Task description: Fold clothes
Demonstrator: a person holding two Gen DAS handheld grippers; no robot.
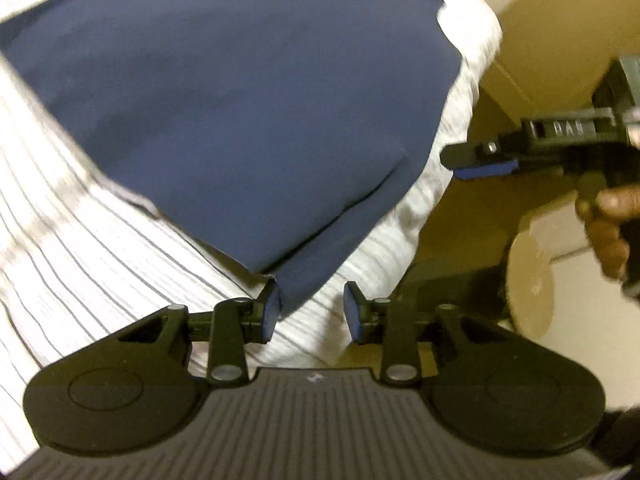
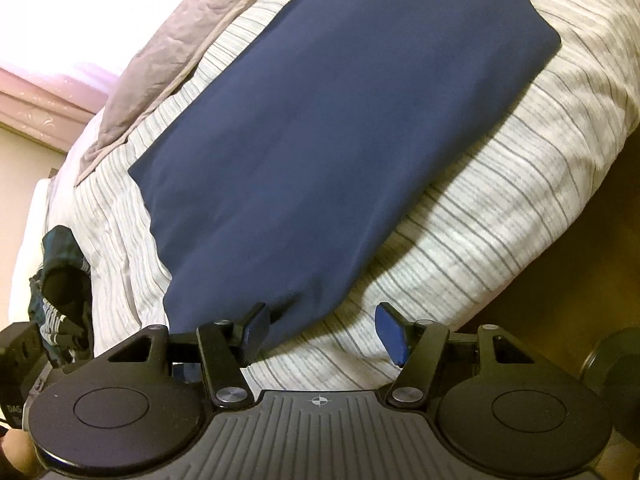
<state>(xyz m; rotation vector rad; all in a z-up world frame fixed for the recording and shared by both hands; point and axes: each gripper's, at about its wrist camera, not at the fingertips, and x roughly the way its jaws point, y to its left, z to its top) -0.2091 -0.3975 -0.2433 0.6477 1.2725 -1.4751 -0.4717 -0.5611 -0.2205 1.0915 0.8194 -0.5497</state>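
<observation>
A navy blue garment (image 1: 240, 112) lies spread flat on a bed with a white, grey-striped sheet (image 1: 80, 240). My left gripper (image 1: 312, 312) is open at the garment's near corner; the fabric tip sits between the fingers, against the left pad (image 1: 269, 312). The right wrist view shows the same garment (image 2: 320, 140) reaching away from me. My right gripper (image 2: 324, 330) is open, and another near corner of the cloth lies just inside its left finger (image 2: 256, 330). In the left wrist view the right gripper (image 1: 480, 162) is off the bed's edge, held by a hand (image 1: 608, 232).
A crumpled grey-brown blanket (image 2: 160, 52) lies along the far side of the bed. A pile of dark and striped clothes (image 2: 60, 304) sits at the left of the bed. The bed edge (image 1: 440, 160) drops to a tan floor (image 1: 520, 60), where a round beige object (image 1: 532, 280) stands.
</observation>
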